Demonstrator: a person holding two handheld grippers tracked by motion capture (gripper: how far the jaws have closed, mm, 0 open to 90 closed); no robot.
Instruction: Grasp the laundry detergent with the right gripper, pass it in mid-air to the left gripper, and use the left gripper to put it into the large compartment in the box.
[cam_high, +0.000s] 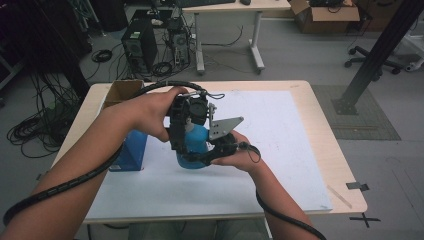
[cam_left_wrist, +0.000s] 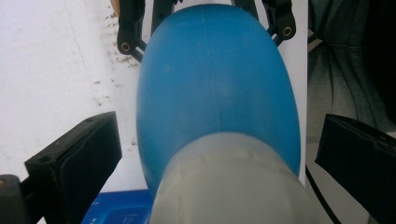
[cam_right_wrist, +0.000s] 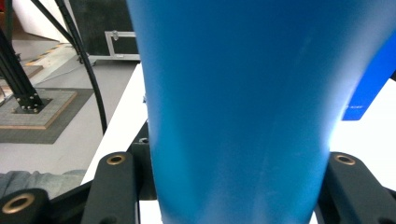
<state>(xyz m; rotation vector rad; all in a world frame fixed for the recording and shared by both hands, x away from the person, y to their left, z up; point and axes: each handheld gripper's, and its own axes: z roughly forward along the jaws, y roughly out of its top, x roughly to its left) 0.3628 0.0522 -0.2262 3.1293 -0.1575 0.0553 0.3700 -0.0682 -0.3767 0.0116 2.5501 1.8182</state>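
Right gripper (cam_high: 216, 150) is clamped on the lower body of a blue bottle (cam_high: 194, 145); left gripper (cam_high: 186, 131) stands spread, jaws clear at 9 and 3 o'clock of its pale cap (cam_left_wrist: 229, 182). Bottle: smooth, bulbous, matte blue, upright at mid-table (cam_high: 300, 150), long axis vertical, cap uppermost, a blue box (cam_high: 131, 150) near at 9 o'clock.

Your high view looks forward and down from above your side of the table (cam_high: 320, 165), well back. Your left gripper view looks down along the blue bottle (cam_left_wrist: 215, 93), cap nearest at 6 o'clock. Your right gripper view faces its side very close. All three share that bottle and the white tabletop.
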